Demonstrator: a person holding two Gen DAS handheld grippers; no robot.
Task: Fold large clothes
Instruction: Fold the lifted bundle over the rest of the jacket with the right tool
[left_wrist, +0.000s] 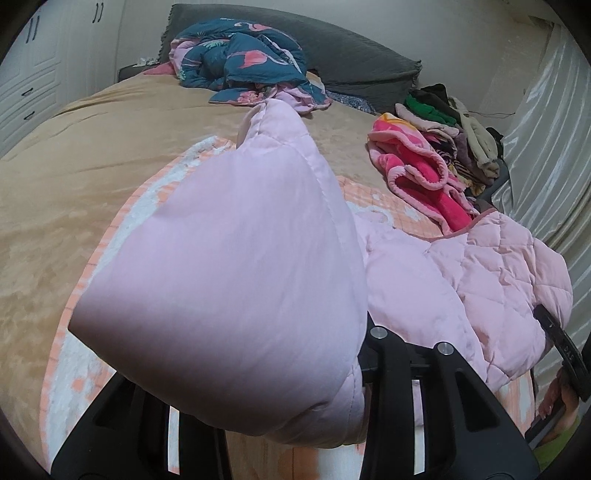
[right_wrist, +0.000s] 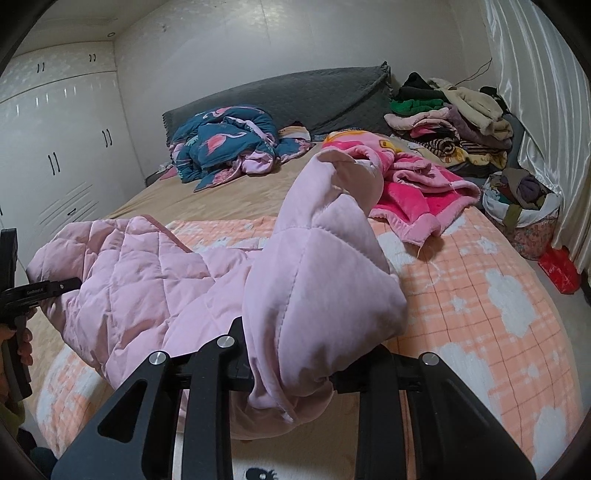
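Left tool (left_wrist: 295, 373) is gripping a fold of the pink quilted jacket (left_wrist: 229, 258), fabric bulging up and blocking most of the view. Rest of it is trailing right across the bed (left_wrist: 74, 166). Right tool (left_wrist: 561, 347) is showing at the far right edge.

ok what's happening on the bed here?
A person holds a claw in each hand, and both are shut on the same pink quilted jacket. The left claw pinches one puffy end, the right claw another, with the middle sagging onto the peach checked blanket. It is not folded yet. A pink fleece blanket and a pile of clothes lie behind.
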